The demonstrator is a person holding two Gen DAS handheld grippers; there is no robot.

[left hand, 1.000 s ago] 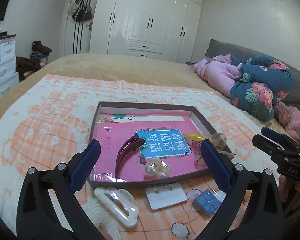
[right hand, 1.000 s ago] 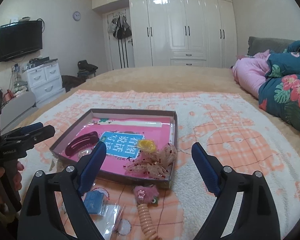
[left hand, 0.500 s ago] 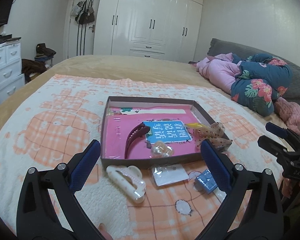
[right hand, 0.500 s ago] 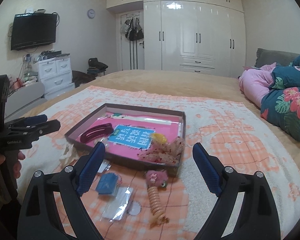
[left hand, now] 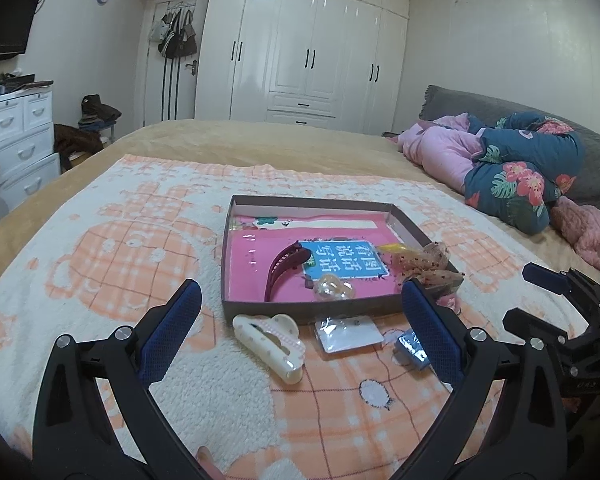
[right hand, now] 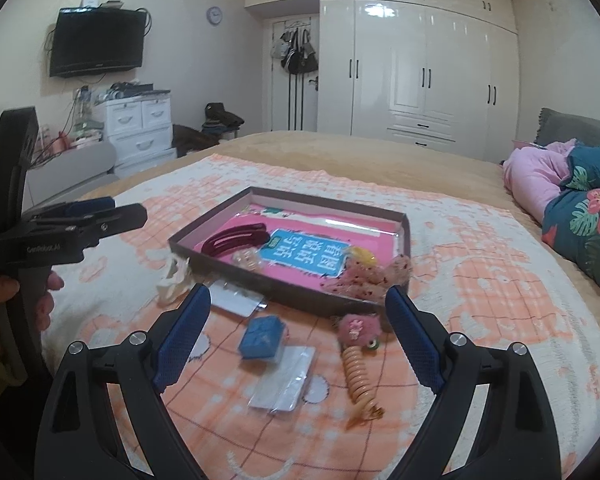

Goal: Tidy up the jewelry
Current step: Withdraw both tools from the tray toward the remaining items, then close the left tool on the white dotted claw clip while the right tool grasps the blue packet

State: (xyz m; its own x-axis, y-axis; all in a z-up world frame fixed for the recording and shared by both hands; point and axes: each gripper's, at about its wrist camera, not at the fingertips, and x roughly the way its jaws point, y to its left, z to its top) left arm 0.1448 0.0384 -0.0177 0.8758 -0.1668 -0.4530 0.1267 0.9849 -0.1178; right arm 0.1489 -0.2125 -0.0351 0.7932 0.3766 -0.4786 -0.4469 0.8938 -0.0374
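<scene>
- Left gripper: black plastic arms with ribbed blue pads, spread wide with nothing between them, above the blanket's near part.
- Right gripper: same build, jaws wide apart and empty; a hand at the left edge of its view holds the other tool's handle, mostly cut off.
- Blanket: fluffy, cream with orange checked patches, spread over a tan bedcover.
- White clip: glossy, rounded claw shape, lying on the blanket just in front of the box's near wall.
- Clear bag: flat, shiny plastic with a white card, beside the clip; its small contents are too small to tell.
- Blue block: small, square, shiny-wrapped, partly hidden behind the left gripper's right pad in the left view.
- Second clear bag: flat, blurred, touching the block.
- Spiral tie: beige coiled cord with a fuzzy pink head, lying just before the box's near corner.
- Box: shallow brown cardboard rectangle, open-topped, pink glossy lining with a blue label.
- Inside: a dark red curved clip, a clear bead-like piece, a yellow piece, and a gauzy speckled bow draped over the right corner.
- Bedding: pink and floral, bunched far right.
- Wardrobe: glossy white, at the far wall.
</scene>
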